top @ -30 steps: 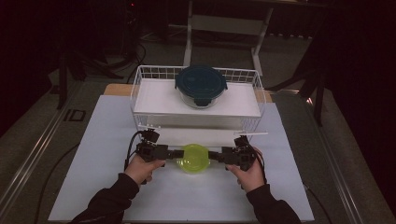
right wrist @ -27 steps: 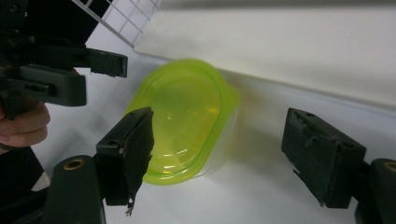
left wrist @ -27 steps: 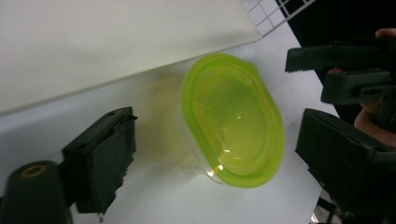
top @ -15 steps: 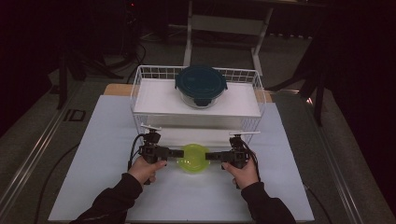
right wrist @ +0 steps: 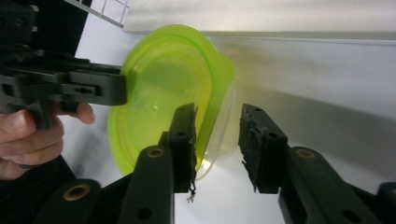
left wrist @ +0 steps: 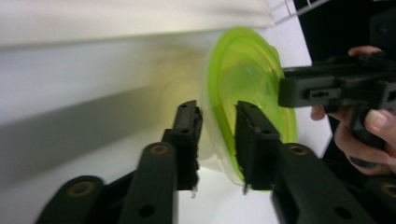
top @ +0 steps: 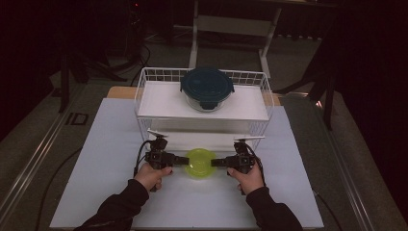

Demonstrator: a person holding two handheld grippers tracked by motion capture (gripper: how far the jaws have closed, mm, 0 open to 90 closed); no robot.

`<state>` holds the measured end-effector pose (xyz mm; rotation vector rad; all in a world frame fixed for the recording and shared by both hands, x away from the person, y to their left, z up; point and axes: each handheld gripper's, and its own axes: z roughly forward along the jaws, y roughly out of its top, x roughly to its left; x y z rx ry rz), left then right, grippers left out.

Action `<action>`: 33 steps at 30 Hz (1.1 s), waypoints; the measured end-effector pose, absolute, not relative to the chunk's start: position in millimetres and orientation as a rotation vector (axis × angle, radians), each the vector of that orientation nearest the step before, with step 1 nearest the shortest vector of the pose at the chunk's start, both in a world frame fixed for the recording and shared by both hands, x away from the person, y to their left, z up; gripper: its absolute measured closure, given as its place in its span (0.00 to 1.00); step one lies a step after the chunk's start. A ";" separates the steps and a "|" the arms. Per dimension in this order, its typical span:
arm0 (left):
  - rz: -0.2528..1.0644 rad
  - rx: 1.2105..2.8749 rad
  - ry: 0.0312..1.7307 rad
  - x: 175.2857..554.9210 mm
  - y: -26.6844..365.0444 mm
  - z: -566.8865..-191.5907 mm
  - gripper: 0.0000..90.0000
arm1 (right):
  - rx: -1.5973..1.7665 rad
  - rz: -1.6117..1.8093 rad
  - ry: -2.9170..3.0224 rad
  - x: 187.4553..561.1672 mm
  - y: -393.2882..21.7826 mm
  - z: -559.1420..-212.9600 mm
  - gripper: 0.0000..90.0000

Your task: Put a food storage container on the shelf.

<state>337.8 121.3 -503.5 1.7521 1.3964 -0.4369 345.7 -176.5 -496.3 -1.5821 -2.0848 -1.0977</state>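
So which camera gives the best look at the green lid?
The right gripper view: the green lid shows nearly whole, sitting on its clear container. The left gripper view shows it edge-on behind black fingers; the high view shows it small between both grippers.

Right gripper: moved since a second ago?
Yes. The right gripper has come slightly nearer the person, away from the wire basket, its jaws closing around the green container's edge.

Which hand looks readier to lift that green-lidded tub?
Left, probably. The left gripper has its jaws close around the tub's rim; the right gripper has a visible gap beside its outer jaw. Both have just been closing.
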 end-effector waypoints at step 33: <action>-0.491 1.785 1.333 328.7 125.2 -496.1 0.89 | -1.557 -1.115 -2.142 328.6 -170.1 -481.7 0.90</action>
